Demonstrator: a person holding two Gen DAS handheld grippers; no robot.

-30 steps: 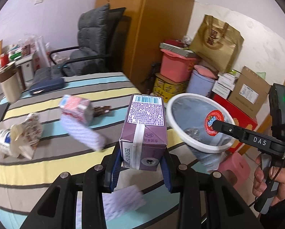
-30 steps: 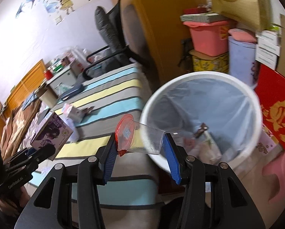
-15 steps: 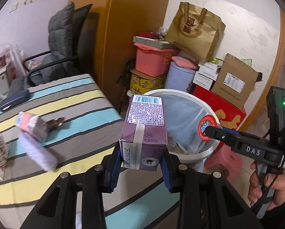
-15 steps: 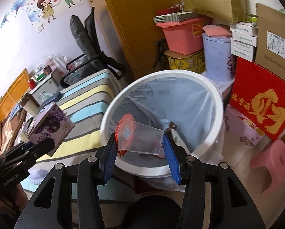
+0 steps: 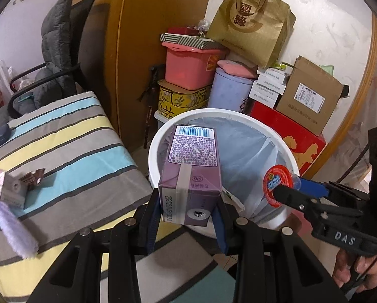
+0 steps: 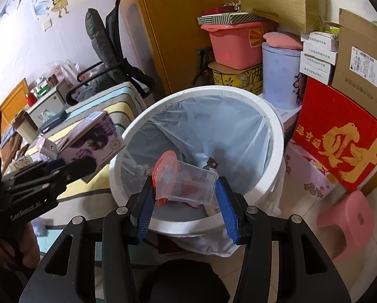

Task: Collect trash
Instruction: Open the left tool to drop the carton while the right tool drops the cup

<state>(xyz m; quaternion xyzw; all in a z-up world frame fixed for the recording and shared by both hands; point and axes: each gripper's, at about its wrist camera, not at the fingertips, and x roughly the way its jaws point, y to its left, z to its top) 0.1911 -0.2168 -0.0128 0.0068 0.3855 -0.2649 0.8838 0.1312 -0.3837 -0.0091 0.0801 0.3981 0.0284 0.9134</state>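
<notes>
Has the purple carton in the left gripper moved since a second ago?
Yes. The purple carton went from over the striped bed to the white bin, now overlapping its rim.

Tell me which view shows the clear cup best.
The right wrist view: the clear cup lies sideways between the right hand-held gripper pads, over the bin. The left wrist view shows mainly its red lid.

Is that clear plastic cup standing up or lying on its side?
On its side. The clear cup lies sideways between the right hand-held gripper pads, its peeled red foil lid pointing left, above the white bin.
</notes>
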